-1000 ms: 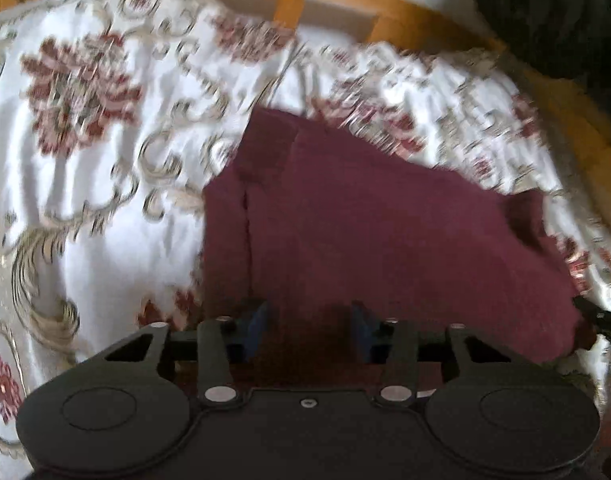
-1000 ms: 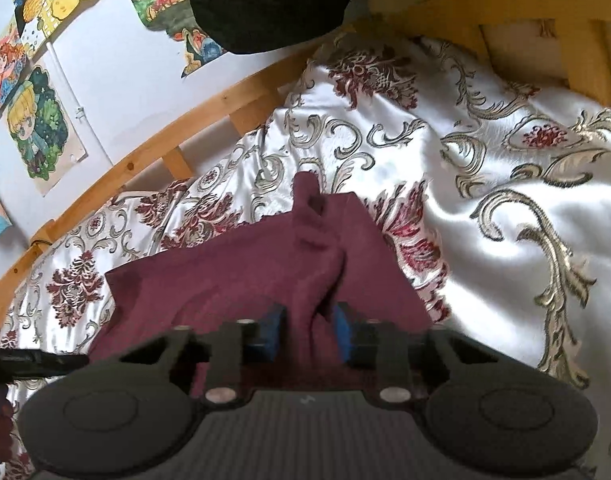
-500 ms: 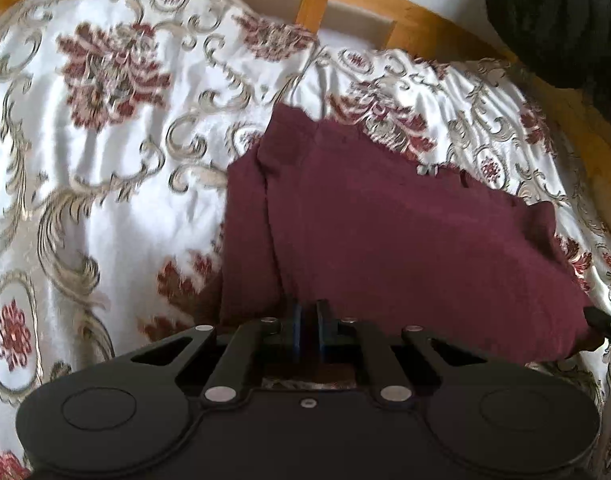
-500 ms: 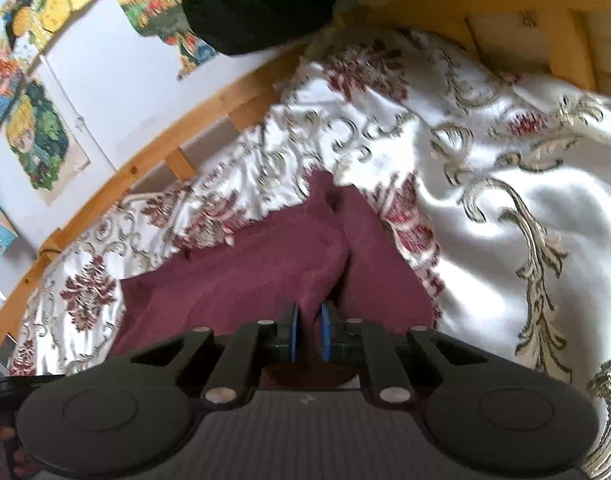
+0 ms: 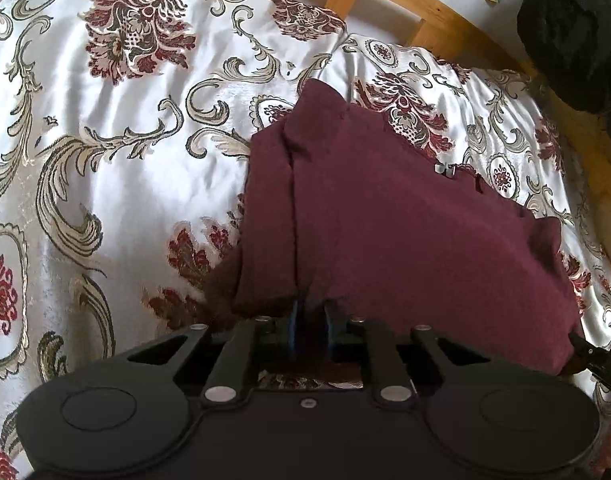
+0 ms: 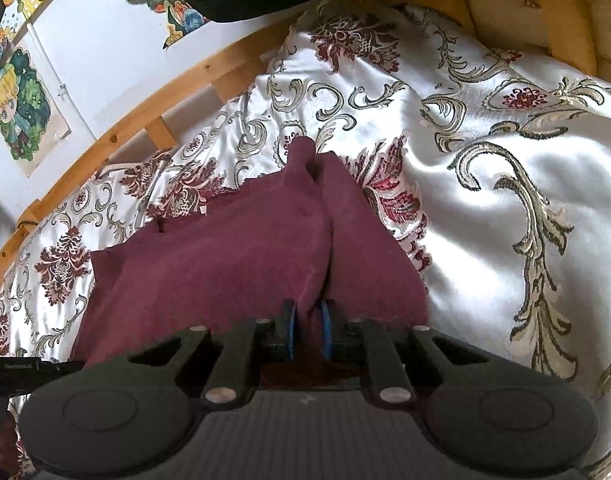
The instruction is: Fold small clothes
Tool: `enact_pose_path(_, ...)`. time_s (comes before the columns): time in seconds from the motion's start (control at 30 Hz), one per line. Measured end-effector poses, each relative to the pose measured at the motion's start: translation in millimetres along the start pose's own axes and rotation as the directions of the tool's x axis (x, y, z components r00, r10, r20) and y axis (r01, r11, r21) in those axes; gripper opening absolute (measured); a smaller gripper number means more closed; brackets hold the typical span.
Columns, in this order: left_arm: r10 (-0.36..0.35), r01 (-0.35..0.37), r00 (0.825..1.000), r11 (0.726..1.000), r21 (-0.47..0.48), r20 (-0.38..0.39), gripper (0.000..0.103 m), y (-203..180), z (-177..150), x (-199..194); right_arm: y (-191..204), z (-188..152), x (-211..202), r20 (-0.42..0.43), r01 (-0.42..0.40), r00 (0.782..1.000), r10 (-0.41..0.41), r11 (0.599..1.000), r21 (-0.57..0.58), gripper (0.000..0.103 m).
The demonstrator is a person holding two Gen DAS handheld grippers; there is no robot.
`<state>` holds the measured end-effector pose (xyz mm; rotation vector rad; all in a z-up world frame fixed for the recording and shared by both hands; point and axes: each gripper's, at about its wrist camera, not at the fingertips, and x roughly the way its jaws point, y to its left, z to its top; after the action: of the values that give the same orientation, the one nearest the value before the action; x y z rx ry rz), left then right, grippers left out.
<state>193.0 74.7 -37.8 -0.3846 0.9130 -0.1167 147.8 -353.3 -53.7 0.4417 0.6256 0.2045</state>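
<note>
Okay, looking at a maroon top (image 5: 405,220) spread out on a bed, over a shiny white bedspread (image 5: 125,168) with dark red flowers and gold scrolls. Got the left tool (image 5: 311,314) nipped onto the near edge of the top, right beside a lengthwise fold. Blue pads set narrow with cloth bunched between them, and just eased apart a touch while gripping. Same deal with the right tool (image 6: 307,314): clamped on a raised ridge of the same top at its near edge, pads close together with fabric squeezed in between, also just loosened slightly. Can spot the other tool's black tip poking in at the edge of each view, beside the top's far corner. Lying mostly flat otherwise, one narrow end pointing toward the wooden bed frame (image 6: 145,112). Behind that, a white wall with cartoon posters (image 6: 21,108). Also something black and lumpy (image 5: 577,32) up by the frame, can't tell what.
</note>
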Motion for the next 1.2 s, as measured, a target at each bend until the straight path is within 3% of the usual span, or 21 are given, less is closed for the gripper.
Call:
enact_pose_path(0.13, 0.006, -0.006, 1.000, 1.000, 0.006, 0.000, 0.017, -1, 0, 1, -2, 0, 0, -0.002, 0.003, 1.000, -0.003, 1.000, 0.009, 0.017)
enact_pose_path(0.2, 0.007, -0.007, 1.000, 1.000, 0.006, -0.001, 0.018, -1, 0, 1, 4, 0, -2, 0.017, 0.032, 0.999, -0.031, 0.999, -0.039, 0.023)
enact_pose_path(0.27, 0.011, -0.011, 1.000, 1.000, 0.010, -0.003, 0.018, -2, 0, 1, 18, -3, -7, 0.074, 0.085, 0.994, -0.075, 0.984, -0.155, 0.038)
enact_pose_path(0.3, 0.014, -0.014, 1.000, 1.000, 0.012, -0.003, 0.020, -3, 0, 1, 28, -5, -10, 0.118, 0.124, 0.988, -0.098, 0.963, -0.239, 0.042)
enact_pose_path(0.37, 0.019, -0.019, 1.000, 1.000, 0.013, -0.005, 0.021, -4, 0, 2, 47, -11, -12, 0.198, 0.179, 0.974, -0.107, 0.901, -0.395, 0.060)
enact_pose_path(0.43, 0.017, -0.017, 1.000, 1.000, 0.004, -0.007, 0.023, -4, 1, 3, 59, -15, -12, 0.244, 0.201, 0.965, -0.093, 0.860, -0.469, 0.072)
enact_pose_path(0.5, 0.010, -0.010, 1.000, 1.000, 0.002, -0.011, 0.028, -3, 2, 4, 63, -14, -10, 0.275, 0.189, 0.960, -0.055, 0.852, -0.489, 0.084)
enact_pose_path(0.57, 0.004, -0.004, 1.000, 1.000, 0.010, -0.013, 0.032, -4, 3, 4, 61, -4, -6, 0.258, 0.091, 0.965, 0.040, 0.875, -0.476, 0.096)
enact_pose_path(0.7, 0.010, -0.009, 1.000, 0.998, 0.059, -0.017, 0.039, -10, 2, 6, 50, 35, 26, 0.103, -0.199, 0.963, 0.248, 0.917, -0.344, 0.103)
enact_pose_path(0.77, 0.010, -0.009, 1.000, 0.997, 0.074, -0.018, 0.041, -11, 2, 7, 43, 46, 45, 0.071, -0.257, 0.956, 0.284, 0.930, -0.261, 0.103)
enact_pose_path(0.83, 0.011, -0.010, 1.000, 0.997, 0.080, -0.017, 0.041, -12, 1, 7, 32, 52, 58, 0.080, -0.229, 0.965, 0.251, 0.949, -0.217, 0.103)
enact_pose_path(0.93, 0.014, -0.013, 1.000, 0.996, 0.084, -0.010, 0.042, -13, -1, 6, 7, 57, 65, 0.112, -0.103, 0.987, 0.119, 0.985, -0.139, 0.102)
enact_pose_path(1.03, 0.009, -0.009, 1.000, 0.998, 0.063, 0.004, 0.045, -12, -2, 4, -10, 60, 62, 0.112, -0.140, 0.982, 0.150, 0.986, -0.094, 0.095)
enact_pose_path(1.13, -0.022, 0.021, 0.999, 0.999, 0.029, 0.046, 0.066, -12, -4, -4, -2, 57, 58, 0.126, -0.123, 0.982, 0.138, 0.985, -0.118, 0.098)
enact_pose_path(1.2, -0.021, 0.018, 0.993, 0.999, 0.035, 0.114, 0.083, -17, -7, -14, 1, 53, 48, 0.151, -0.135, 0.976, 0.154, 0.983, -0.127, 0.103)
